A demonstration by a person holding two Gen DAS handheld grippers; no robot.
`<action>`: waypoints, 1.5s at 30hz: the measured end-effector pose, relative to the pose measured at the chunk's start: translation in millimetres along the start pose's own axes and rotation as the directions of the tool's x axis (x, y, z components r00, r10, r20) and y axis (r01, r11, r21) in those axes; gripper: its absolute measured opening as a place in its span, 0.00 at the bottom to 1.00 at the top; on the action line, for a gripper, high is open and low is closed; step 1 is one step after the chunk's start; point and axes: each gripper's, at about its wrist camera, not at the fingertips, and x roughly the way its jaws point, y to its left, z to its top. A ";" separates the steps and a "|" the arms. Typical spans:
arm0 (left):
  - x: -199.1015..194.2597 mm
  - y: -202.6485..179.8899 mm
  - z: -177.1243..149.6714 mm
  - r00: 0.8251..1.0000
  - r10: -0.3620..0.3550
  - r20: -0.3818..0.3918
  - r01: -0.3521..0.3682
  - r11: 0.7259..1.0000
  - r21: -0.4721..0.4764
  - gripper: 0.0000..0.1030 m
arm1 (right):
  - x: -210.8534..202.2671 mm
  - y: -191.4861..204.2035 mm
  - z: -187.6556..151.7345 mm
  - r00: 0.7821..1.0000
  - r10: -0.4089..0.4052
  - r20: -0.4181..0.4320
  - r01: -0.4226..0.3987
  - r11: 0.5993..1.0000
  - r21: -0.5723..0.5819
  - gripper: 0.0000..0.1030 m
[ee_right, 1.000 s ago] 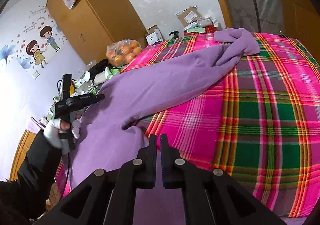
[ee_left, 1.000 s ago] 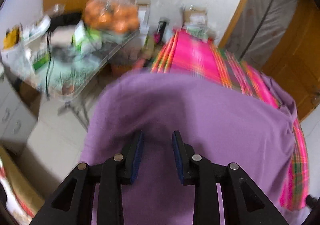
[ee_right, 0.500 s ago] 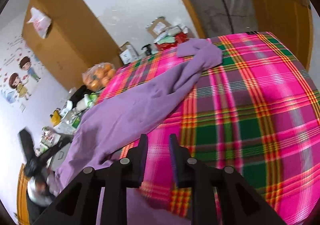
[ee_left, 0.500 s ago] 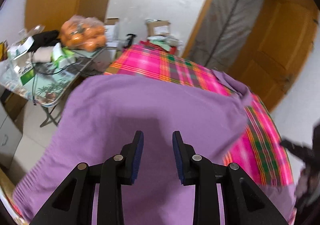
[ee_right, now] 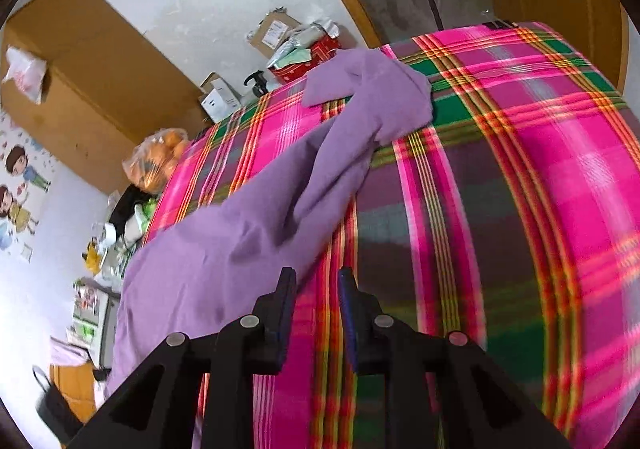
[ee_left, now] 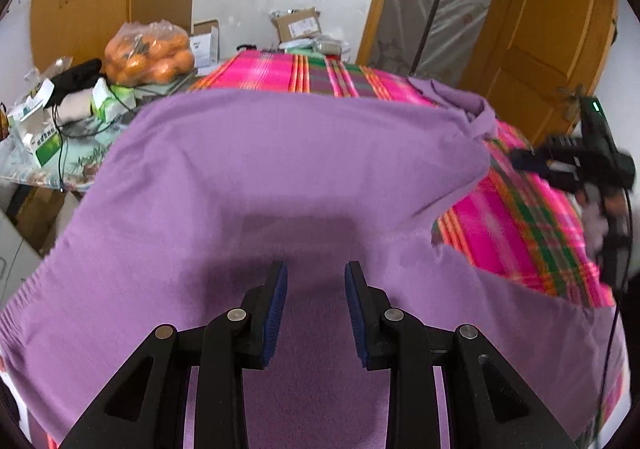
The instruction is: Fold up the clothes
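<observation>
A purple sweater lies spread over the pink and green plaid cover of the table. My left gripper hovers open above the sweater's near part, nothing between its fingers. In the right wrist view the sweater stretches from lower left to a bunched sleeve at the far end. My right gripper is open over the plaid cover, just right of the sweater's edge, holding nothing. The right gripper also shows at the right edge of the left wrist view.
A side table at the left carries a bag of oranges, boxes and cables. Cardboard boxes stand past the table's far end. A wooden wardrobe and a wooden door border the room.
The right gripper opened, let go of the sweater and moved right over the plaid cover. The left gripper swung right and stayed open above the sweater.
</observation>
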 end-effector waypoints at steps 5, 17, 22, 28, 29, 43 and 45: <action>5.5 0.3 -1.5 1.000 0.000 -0.002 0.000 1.000 0.000 0.31 | 37.2 -7.3 22.0 0.999 -0.028 -0.021 0.029 0.999 0.043 0.20; 13.5 2.9 -5.3 1.000 -0.003 -0.004 0.003 1.000 0.000 0.36 | -33.8 25.6 9.5 0.991 -0.006 0.134 0.019 0.995 -0.096 0.05; 13.1 4.0 -4.9 1.000 -0.004 -0.004 0.004 1.000 0.000 0.36 | -95.0 47.0 -21.7 0.979 0.051 0.196 -0.024 0.990 -0.137 0.05; 12.9 4.0 -4.5 1.000 -0.005 -0.004 0.005 1.000 0.000 0.36 | -92.9 63.1 -77.3 0.999 0.035 0.033 -0.027 0.976 -0.217 0.09; 12.9 3.7 -4.5 1.000 -0.005 -0.004 0.005 1.000 0.000 0.36 | -83.7 64.5 -84.2 0.999 0.022 -0.027 -0.028 0.966 -0.257 0.10; 12.0 -1.6 -5.6 1.000 -0.003 -0.006 0.003 1.000 0.012 0.40 | -39.1 41.5 -6.8 0.998 -0.053 0.025 0.057 0.960 -0.274 0.29; 11.6 0.4 -5.6 1.000 -0.012 -0.005 0.012 1.000 0.005 0.40 | -17.0 32.6 10.9 0.998 -0.067 0.003 0.066 0.970 -0.235 0.29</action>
